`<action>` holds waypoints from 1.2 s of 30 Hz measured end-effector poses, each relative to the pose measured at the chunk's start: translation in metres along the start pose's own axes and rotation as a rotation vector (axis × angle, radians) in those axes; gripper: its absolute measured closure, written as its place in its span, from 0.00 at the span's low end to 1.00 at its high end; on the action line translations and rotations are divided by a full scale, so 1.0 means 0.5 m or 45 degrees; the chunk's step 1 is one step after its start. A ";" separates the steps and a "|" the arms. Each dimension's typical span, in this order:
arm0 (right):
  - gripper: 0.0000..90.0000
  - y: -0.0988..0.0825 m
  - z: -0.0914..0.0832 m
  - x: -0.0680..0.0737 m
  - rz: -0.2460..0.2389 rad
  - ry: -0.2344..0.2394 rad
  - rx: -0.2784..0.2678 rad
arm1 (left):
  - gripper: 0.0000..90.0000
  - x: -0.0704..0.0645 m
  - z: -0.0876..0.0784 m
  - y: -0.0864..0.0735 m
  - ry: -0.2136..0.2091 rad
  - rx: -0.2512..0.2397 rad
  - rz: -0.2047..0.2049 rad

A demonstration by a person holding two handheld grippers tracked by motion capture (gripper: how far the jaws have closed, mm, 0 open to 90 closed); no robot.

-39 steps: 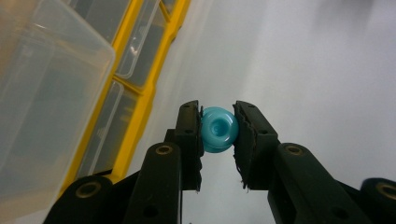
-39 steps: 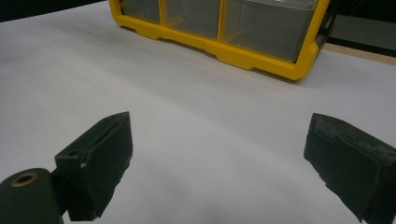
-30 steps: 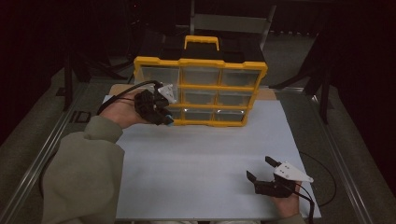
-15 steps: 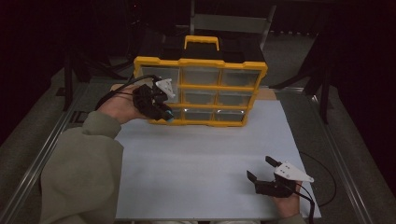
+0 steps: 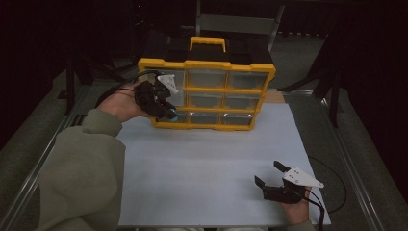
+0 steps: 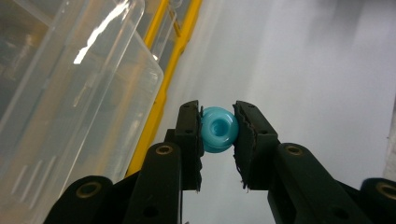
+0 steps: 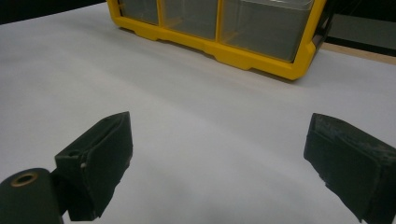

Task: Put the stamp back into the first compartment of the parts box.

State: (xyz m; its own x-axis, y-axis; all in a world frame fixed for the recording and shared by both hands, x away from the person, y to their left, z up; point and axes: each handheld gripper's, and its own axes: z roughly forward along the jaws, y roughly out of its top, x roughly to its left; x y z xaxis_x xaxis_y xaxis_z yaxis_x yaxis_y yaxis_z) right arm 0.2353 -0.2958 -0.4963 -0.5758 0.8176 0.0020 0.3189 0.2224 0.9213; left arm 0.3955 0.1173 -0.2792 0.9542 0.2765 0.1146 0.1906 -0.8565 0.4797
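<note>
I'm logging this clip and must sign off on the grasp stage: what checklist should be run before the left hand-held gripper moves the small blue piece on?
1. Small round turquoise plastic piece clamped between the left hand-held gripper pads: ok.
2. Piece centred, near the pad tips: ok.
3. Clear plastic drawer of the yellow-framed organiser cabinet pulled out beside the left hand-held gripper: ok.
4. Which compartment the drawer belongs to: cannot tell.
5. Right hand-held gripper open, holding nothing, resting apart on the white tabletop sheet: ok.
6. Sheet between cabinet and right hand-held gripper free of obstacles: ok.
</note>
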 end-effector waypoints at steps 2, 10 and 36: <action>0.09 0.000 0.000 0.000 -0.001 0.000 0.002 | 0.81 0.001 -0.002 0.001 0.000 0.002 0.001; 0.09 -0.001 0.001 -0.001 0.003 0.000 0.006 | 0.81 0.005 -0.015 0.010 0.001 -0.002 0.005; 0.09 -0.001 -0.001 -0.008 0.014 -0.001 -0.004 | 0.81 0.012 -0.058 0.036 -0.002 -0.043 0.012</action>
State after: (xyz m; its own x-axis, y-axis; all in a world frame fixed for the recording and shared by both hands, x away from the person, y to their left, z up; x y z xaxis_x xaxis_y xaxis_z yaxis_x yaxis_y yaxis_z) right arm 0.2370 -0.2996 -0.4966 -0.5719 0.8203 0.0117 0.3230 0.2120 0.9223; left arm 0.3978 0.1162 -0.2450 0.9562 0.2678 0.1179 0.1737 -0.8438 0.5078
